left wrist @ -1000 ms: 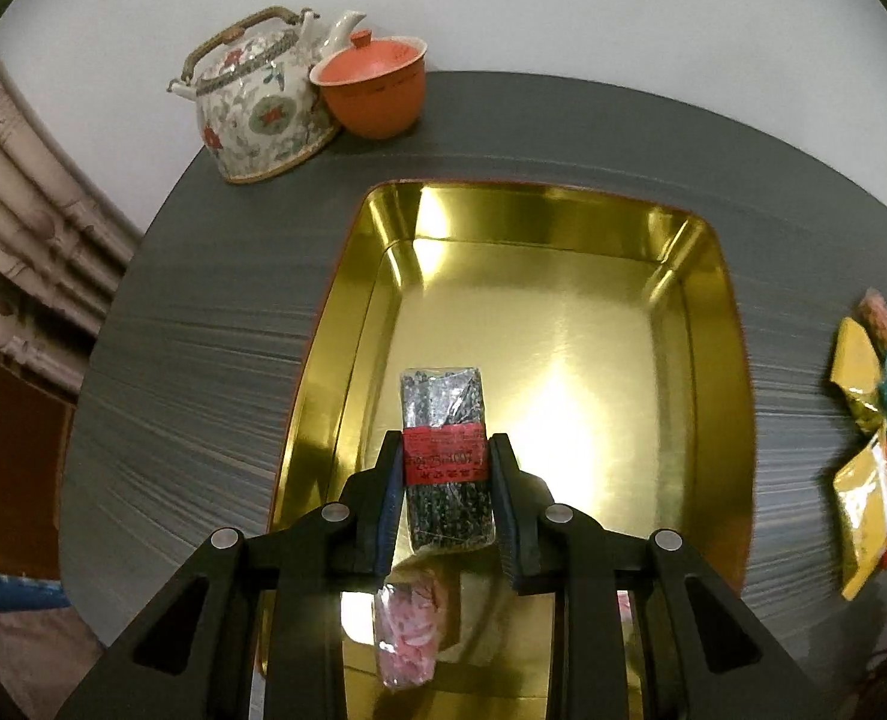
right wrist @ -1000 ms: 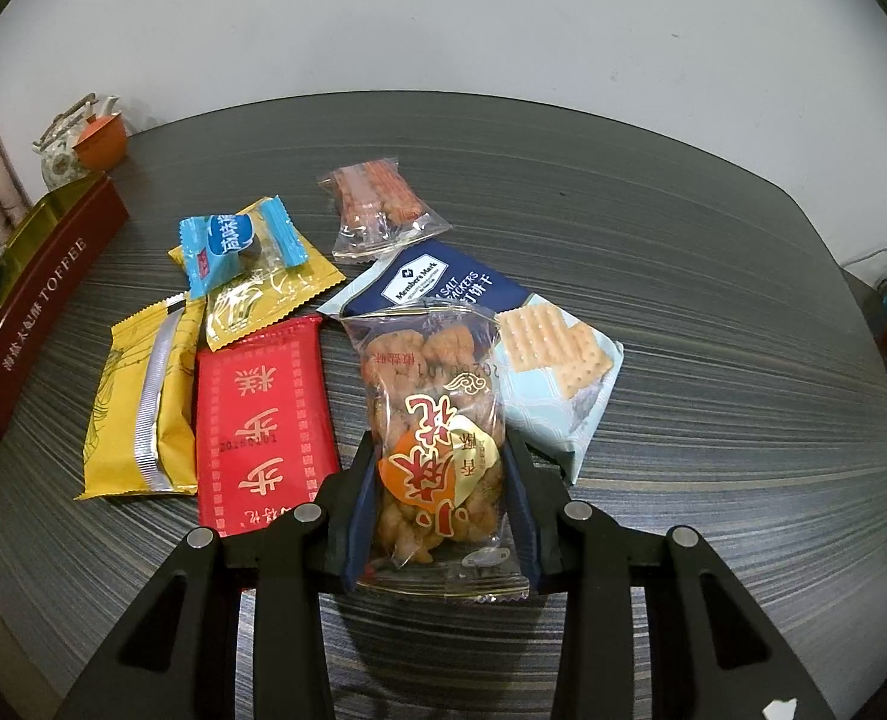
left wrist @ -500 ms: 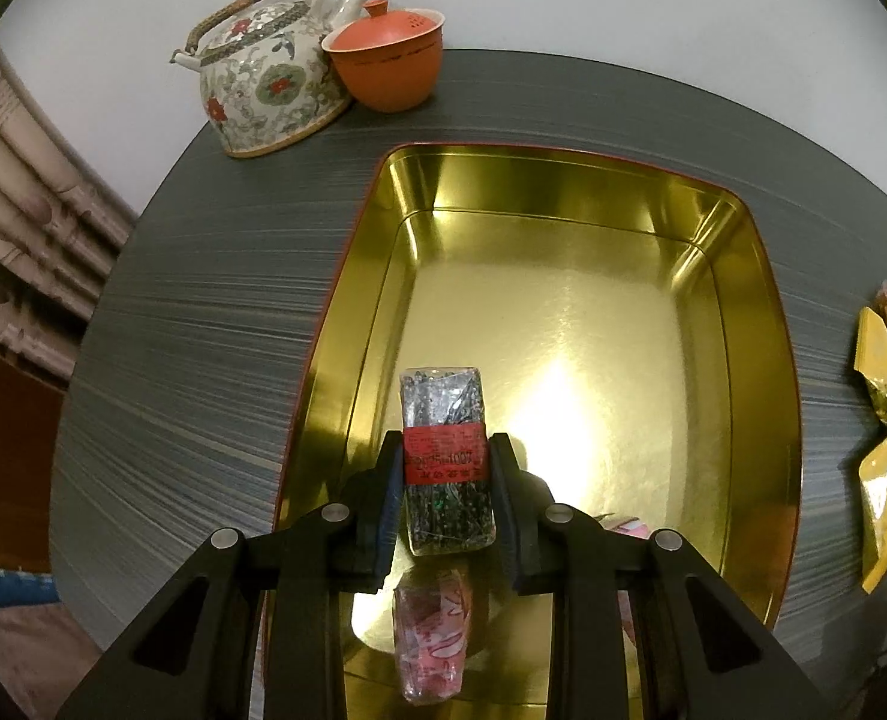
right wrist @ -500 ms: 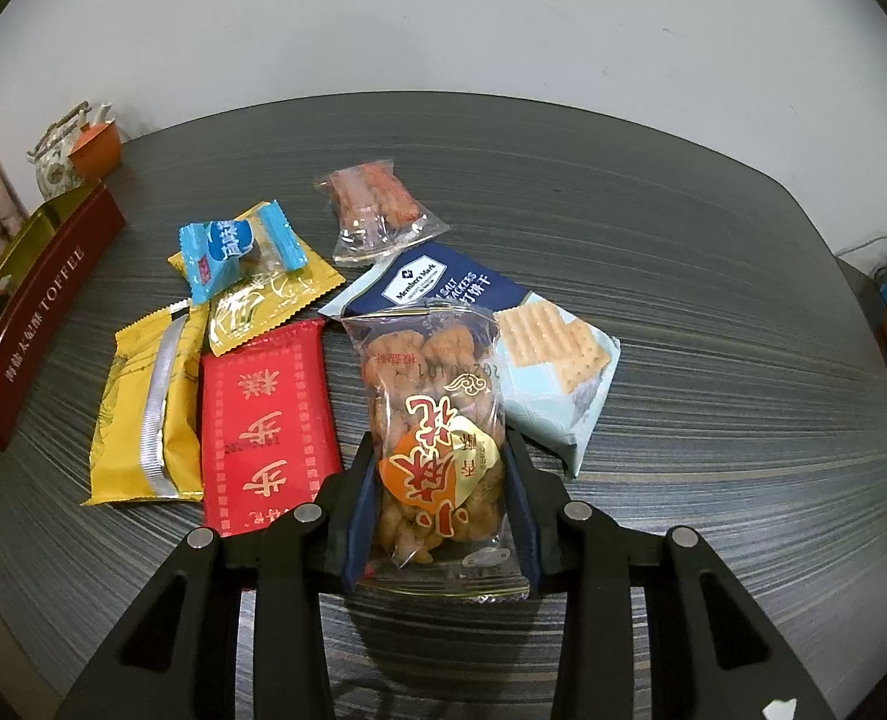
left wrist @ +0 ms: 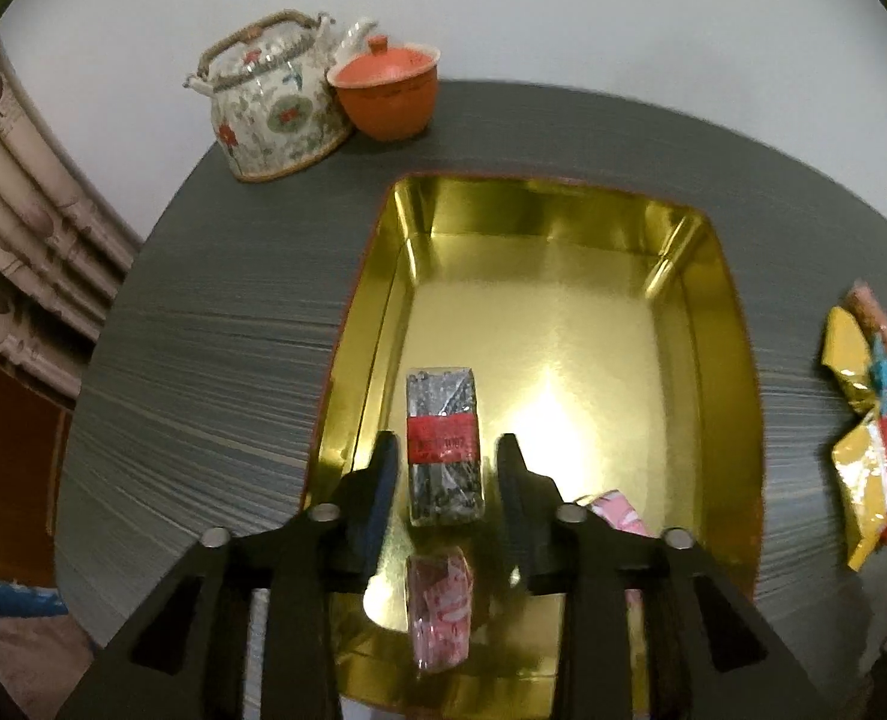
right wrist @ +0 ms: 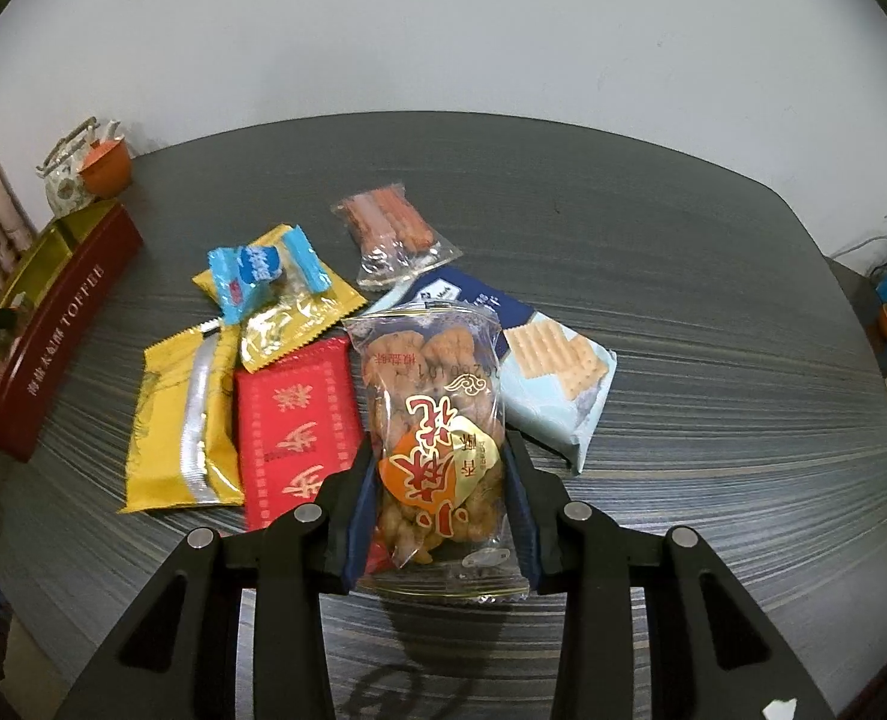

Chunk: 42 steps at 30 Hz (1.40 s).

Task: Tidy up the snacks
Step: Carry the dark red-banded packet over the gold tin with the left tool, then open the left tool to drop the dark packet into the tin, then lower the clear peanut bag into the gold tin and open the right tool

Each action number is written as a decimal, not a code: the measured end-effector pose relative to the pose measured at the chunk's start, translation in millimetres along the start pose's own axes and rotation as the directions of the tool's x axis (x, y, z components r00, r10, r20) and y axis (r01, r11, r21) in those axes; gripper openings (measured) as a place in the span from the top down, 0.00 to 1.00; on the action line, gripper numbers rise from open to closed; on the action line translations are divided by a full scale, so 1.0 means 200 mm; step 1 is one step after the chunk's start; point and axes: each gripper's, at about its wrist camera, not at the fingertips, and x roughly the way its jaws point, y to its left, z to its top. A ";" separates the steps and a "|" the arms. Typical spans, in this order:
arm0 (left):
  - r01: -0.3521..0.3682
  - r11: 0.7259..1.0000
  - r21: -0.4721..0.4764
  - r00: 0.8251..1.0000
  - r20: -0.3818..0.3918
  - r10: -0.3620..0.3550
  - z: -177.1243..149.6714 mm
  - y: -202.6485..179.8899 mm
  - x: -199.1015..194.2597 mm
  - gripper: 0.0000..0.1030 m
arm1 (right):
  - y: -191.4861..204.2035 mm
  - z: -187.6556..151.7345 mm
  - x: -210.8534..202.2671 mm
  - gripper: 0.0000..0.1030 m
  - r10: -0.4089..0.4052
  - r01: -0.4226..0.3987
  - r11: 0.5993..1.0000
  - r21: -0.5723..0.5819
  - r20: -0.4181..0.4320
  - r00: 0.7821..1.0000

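Observation:
My left gripper (left wrist: 446,456) is open above the gold tin (left wrist: 563,222). A dark seaweed-style packet with a red band (left wrist: 443,444) lies on the tin floor between the fingers, free of them. Two pink packets (left wrist: 440,615) (left wrist: 617,513) lie in the tin's near end. My right gripper (right wrist: 440,468) is shut on a clear packet of fried twists (right wrist: 434,438), held just above the table. Loose snacks lie behind it: a red packet (right wrist: 299,420), yellow packets (right wrist: 179,420), a blue candy (right wrist: 257,270), a cracker packet (right wrist: 557,372), a small clear packet (right wrist: 392,234).
A floral teapot (left wrist: 269,102) and an orange lidded cup (left wrist: 386,90) stand at the table's far left corner behind the tin. The tin's red side reads TOFFEE in the right wrist view (right wrist: 59,330). The grey table edge runs close on the left.
My left gripper has opened and released the dark packet, which now rests on the tin floor. My right gripper still holds the fried-twist packet, nearly unmoved.

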 end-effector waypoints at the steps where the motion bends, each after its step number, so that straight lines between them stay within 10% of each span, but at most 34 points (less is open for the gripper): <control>1: 0.006 1.000 -0.005 1.000 0.017 -0.006 -0.01 0.01 -0.03 0.49 | 0.01 0.00 -0.01 0.66 0.001 -0.001 1.000 -0.001 0.004 1.000; 13: -0.052 0.997 -0.057 0.989 0.135 0.060 -0.21 0.18 -0.30 0.43 | 0.27 0.11 -0.15 0.66 0.083 -0.077 0.992 -0.097 0.061 0.995; 26: -0.060 0.982 -0.177 0.994 0.079 0.075 -0.53 0.46 -0.31 0.42 | 0.93 0.24 -0.20 0.66 0.269 -0.247 0.925 -0.290 0.040 0.962; 42: -0.079 0.964 -0.254 0.993 0.067 0.099 -0.52 0.55 -0.26 0.40 | 1.61 0.20 -0.05 0.66 0.391 -0.394 0.815 -0.425 -0.100 0.915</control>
